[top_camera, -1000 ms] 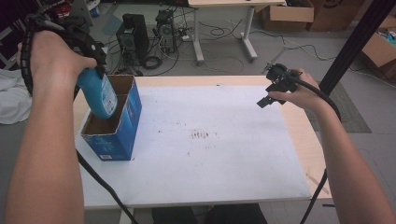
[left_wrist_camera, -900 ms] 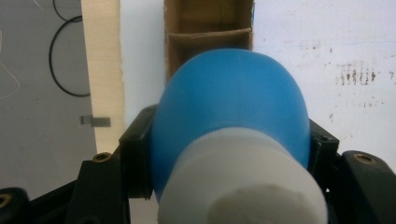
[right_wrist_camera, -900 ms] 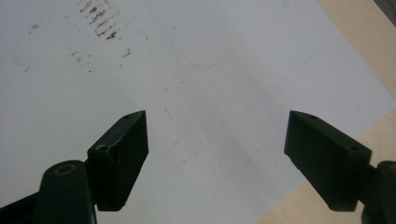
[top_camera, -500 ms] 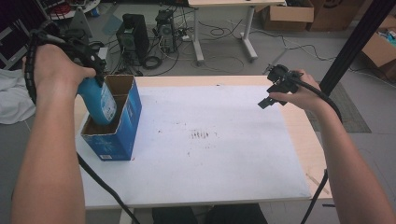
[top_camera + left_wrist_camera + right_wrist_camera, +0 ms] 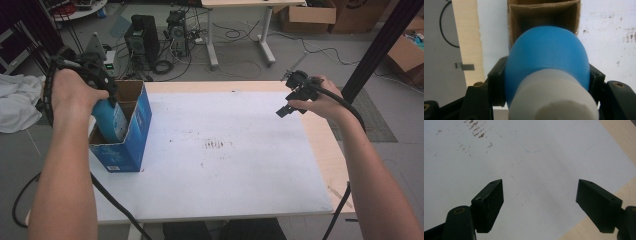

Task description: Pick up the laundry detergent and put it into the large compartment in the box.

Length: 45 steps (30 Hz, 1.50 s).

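Now the left tool (image 5: 102,87) is clamped on a blue bottle (image 5: 111,120) with a white cap, its lower part sunk inside the open blue cardboard box (image 5: 131,137) near the counter's (image 5: 240,165) left edge, while the right tool (image 5: 292,97) hovers spread wide, well right of the box.

bottle (image 5: 546,62) base: hidden inside box (image 5: 131,145) | bottle cap (image 5: 554,100): blurred, cut by frame bottom
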Each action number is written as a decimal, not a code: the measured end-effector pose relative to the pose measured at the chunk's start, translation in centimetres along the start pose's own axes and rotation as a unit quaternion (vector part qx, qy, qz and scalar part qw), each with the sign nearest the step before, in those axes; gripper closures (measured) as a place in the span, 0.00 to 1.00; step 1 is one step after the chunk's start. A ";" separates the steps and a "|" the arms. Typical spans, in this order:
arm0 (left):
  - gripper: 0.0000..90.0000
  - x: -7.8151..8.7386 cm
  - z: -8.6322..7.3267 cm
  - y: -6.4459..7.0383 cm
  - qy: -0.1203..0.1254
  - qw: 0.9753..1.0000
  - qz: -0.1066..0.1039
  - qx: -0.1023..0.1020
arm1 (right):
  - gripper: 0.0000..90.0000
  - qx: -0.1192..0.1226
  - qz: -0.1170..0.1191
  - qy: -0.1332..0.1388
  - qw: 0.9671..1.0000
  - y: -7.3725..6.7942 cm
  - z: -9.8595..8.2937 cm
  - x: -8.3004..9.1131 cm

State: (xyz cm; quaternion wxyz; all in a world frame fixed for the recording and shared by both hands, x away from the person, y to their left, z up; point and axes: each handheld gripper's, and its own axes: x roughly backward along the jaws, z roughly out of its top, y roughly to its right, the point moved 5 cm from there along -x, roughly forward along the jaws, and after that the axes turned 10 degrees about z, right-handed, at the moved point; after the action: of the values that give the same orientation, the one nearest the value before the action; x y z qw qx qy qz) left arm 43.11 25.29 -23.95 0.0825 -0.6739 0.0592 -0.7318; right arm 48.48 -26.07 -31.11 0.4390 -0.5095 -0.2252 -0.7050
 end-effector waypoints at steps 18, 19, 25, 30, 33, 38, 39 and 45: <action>0.42 -5.1 0.1 1.5 -0.024 1.000 -0.002 -0.012 | 0.25 -0.002 0.002 -0.005 1.000 0.2 -0.1 -0.5; 0.42 -5.3 0.2 1.6 -0.023 1.000 -0.001 -0.011 | 0.25 -0.002 0.001 -0.005 1.000 0.2 -0.1 -0.5; 0.42 -6.7 0.1 1.9 -0.030 0.999 0.007 -0.015 | 0.25 -0.001 0.002 -0.006 1.000 0.2 -0.1 -0.6; 0.42 -7.7 -0.1 1.9 -0.032 0.999 0.004 -0.016 | 0.25 -0.005 0.002 -0.004 1.000 0.3 -0.2 -0.5; 0.42 -8.3 -0.2 2.0 -0.035 0.999 0.005 -0.017 | 0.25 -0.005 0.002 -0.005 1.000 0.4 -0.3 -0.6; 0.42 -8.8 -0.3 2.1 -0.039 0.999 0.003 -0.018 | 0.25 -0.005 0.003 -0.006 1.000 0.4 -0.3 -0.7; 0.42 -8.9 -0.3 2.1 -0.039 0.999 0.003 -0.019 | 0.25 -0.004 0.003 -0.006 1.000 0.4 -0.3 -0.7; 0.42 -8.9 -0.3 2.3 -0.036 0.999 0.007 -0.020 | 0.25 -0.006 0.004 -0.005 1.000 0.4 -0.4 -0.7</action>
State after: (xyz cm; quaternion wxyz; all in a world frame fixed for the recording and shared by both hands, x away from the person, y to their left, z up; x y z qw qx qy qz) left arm 43.58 24.83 -33.11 0.0765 -0.7010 0.0755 -0.7050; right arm 48.67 -26.33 -31.97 0.4371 -0.5168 -0.2214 -0.7020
